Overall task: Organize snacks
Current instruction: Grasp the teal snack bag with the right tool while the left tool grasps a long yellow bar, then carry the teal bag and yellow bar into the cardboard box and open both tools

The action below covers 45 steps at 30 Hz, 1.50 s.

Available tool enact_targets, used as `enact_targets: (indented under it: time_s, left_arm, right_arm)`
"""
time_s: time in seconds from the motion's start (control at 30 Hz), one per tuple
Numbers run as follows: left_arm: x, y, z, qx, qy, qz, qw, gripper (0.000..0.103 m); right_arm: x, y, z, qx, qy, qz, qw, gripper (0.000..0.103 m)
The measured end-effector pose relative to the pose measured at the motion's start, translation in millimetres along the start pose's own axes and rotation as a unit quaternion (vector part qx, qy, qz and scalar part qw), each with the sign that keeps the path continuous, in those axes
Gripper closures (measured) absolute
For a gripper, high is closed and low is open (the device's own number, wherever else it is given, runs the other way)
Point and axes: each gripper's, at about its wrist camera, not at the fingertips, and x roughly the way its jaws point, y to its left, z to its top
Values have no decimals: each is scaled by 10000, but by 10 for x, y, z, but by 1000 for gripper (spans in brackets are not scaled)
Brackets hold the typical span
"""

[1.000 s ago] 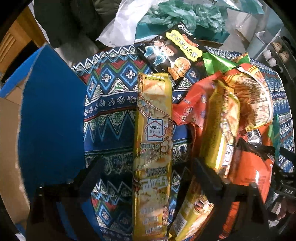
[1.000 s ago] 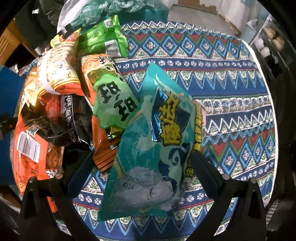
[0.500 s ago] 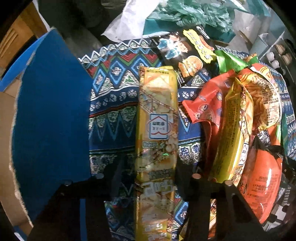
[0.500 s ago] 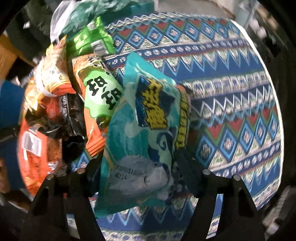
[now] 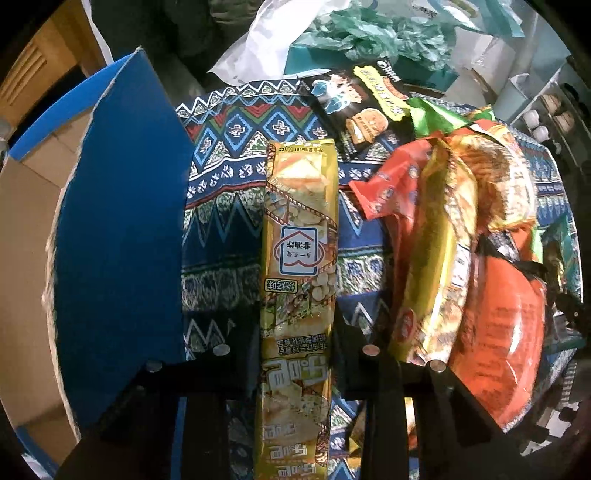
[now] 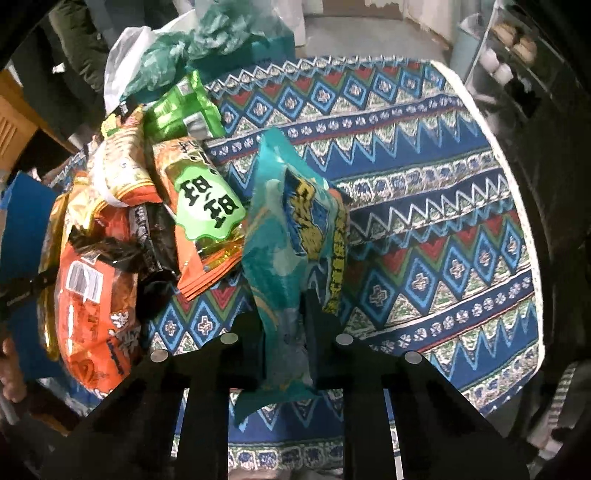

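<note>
A long yellow snack pack (image 5: 299, 236) lies lengthwise over the patterned tablecloth (image 5: 229, 206), and my left gripper (image 5: 295, 332) is shut on its lower part, the black fingers (image 5: 240, 332) pressed to both edges. In the right wrist view my right gripper (image 6: 284, 332) is shut on a teal snack bag (image 6: 288, 251), squeezed narrow between the pads and lifted a little off the cloth (image 6: 424, 221). A heap of snack bags lies between the two: a gold pack (image 5: 436, 258), orange bags (image 5: 498, 332), a green-labelled orange bag (image 6: 203, 206).
A cardboard box with blue flaps (image 5: 122, 221) stands open at the left of the left view. A black snack bag (image 5: 354, 107) and green bags (image 6: 181, 110) lie at the far side, plastic bags (image 5: 369, 33) behind. The cloth's right half carries no snacks; the round table edge (image 6: 532, 206) curves there.
Both grippers have closed from wide open onto their packs. The teal bag is pinched narrow and raised; the yellow pack is clamped and the left view has shifted slightly.
</note>
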Motion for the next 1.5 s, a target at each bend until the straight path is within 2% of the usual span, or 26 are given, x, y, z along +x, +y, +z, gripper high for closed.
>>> enact_targets:
  time_s: [0.37, 0.7, 1.1, 1.5]
  left_arm:
    - [-417, 34, -53, -57, -370, -184, 9991, 71]
    - [-779, 140, -129, -94, -691, -353, 9969, 71]
    - [-1201, 414, -240, -284, -1006, -497, 9933, 71]
    - [-1480, 898, -292, -670, -1261, -508, 9884, 71]
  right_arm:
    - [-487, 270, -106, -156, -393, -98, 9991, 92]
    - [-885, 590, -70, -455, -780, 168, 9958, 92]
    - [-1238, 1321, -35, -1100, -1080, 666, 9858, 92]
    - [-1311, 2262, 3, -1707, -1057, 1210, 9721, 92]
